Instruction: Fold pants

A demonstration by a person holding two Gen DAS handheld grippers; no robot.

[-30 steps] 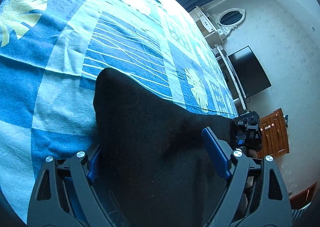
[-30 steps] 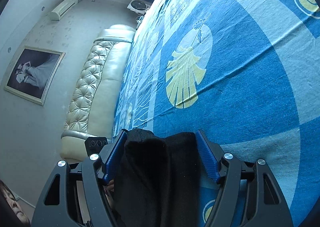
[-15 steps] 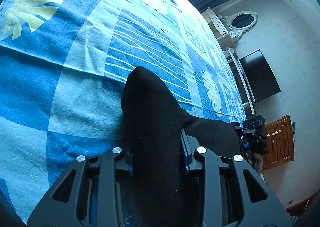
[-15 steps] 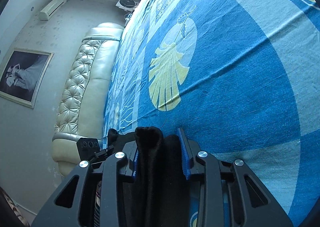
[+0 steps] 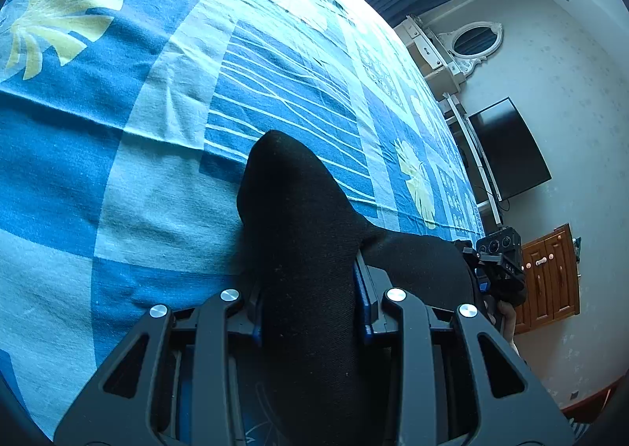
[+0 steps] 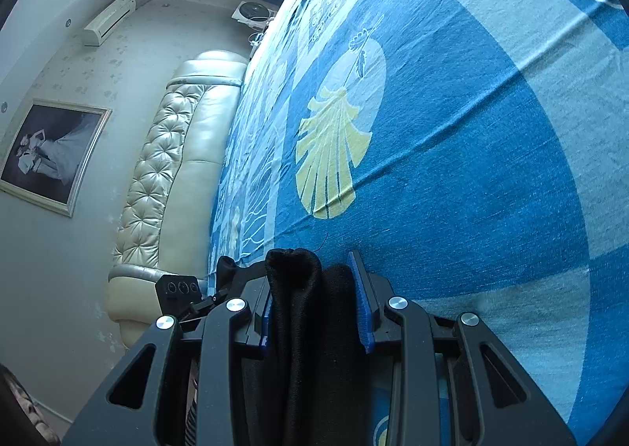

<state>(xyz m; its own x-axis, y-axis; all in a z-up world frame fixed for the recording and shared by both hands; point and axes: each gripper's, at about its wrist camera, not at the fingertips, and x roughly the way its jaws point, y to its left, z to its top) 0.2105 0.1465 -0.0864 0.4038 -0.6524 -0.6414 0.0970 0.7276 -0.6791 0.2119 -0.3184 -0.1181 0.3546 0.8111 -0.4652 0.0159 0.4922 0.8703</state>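
Blue patterned bedspread (image 5: pixel 165 178) with pale yellow leaf and shell prints covers a wide bed, with a cream tufted leather headboard (image 6: pixel 165 178) along one edge and a dark flat television (image 5: pixel 507 151) on the wall past another. Black knit fabric pants (image 5: pixel 302 241) lie at the bed's near edge. Left gripper (image 5: pixel 306 308) is clamped narrowly on a bunched fold of them. Right gripper (image 6: pixel 314 304) pinches another gathered fold between its blue pads (image 6: pixel 359 289).
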